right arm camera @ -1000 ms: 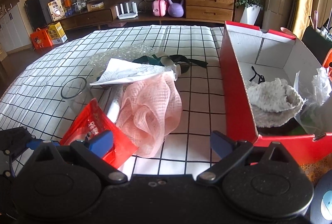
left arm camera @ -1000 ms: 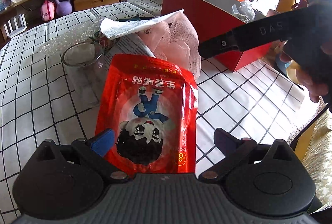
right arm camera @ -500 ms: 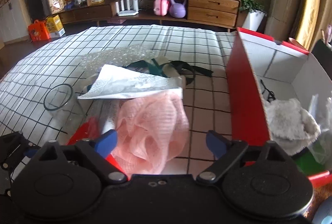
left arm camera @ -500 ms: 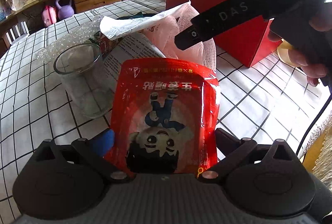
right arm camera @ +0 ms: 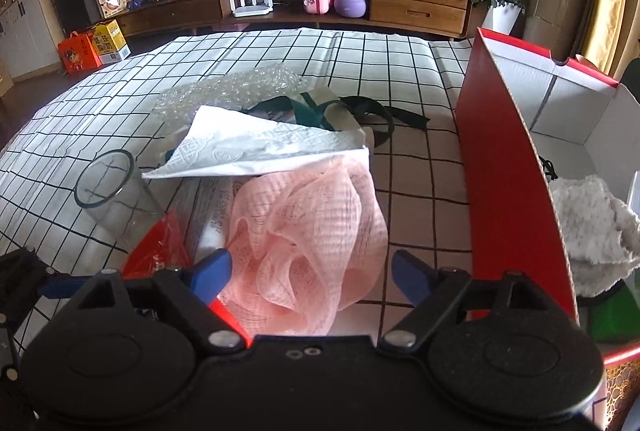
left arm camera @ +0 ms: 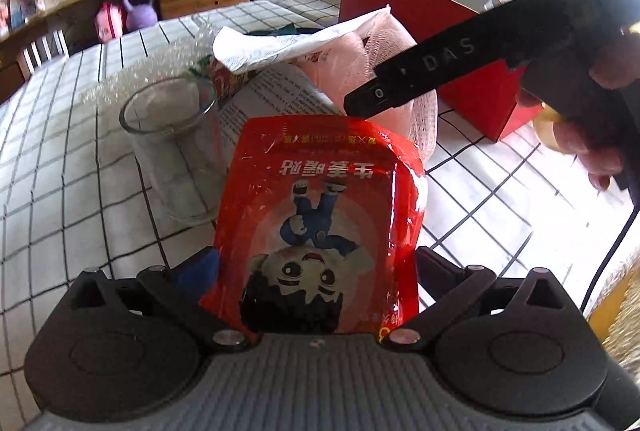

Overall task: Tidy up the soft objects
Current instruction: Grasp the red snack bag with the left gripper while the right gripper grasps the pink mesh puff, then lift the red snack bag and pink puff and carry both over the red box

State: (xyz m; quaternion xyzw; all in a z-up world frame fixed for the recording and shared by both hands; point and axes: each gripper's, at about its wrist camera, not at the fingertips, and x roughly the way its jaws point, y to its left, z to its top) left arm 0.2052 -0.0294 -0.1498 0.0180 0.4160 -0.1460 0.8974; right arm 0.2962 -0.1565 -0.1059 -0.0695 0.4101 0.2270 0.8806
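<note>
Straddling the red foil pouch (left arm camera: 320, 227), the left gripper (left arm camera: 316, 271) was seen with its jaws spread to either side of the packet; whether the pads pressed on the pouch edges could not be told. The pouch, printed with a cartoon child, lay on the checked tablecloth (left arm camera: 60, 171) just beside an upright clear glass tumbler (left arm camera: 176, 151).

The right gripper (right arm camera: 310, 271) was held over the pink mesh bath pouf (right arm camera: 312, 227), and its jaws had just been closing yet stood apart, the pouf lying between the blue fingertips (right arm camera: 212, 269) without being pressed. In the left wrist view, one black finger of that gripper was seen reaching across the pouf, a hand (left arm camera: 592, 119) wrapped round its handle.

A white paper towel (right arm camera: 260, 147) was draped over the far edge of the pouf, with bubble wrap (right arm camera: 228, 91) and a dark green strap (right arm camera: 360, 111) behind it. To the right stood an open red cardboard box (right arm camera: 504, 167), a fluffy white cloth (right arm camera: 592, 223) lying inside it.
</note>
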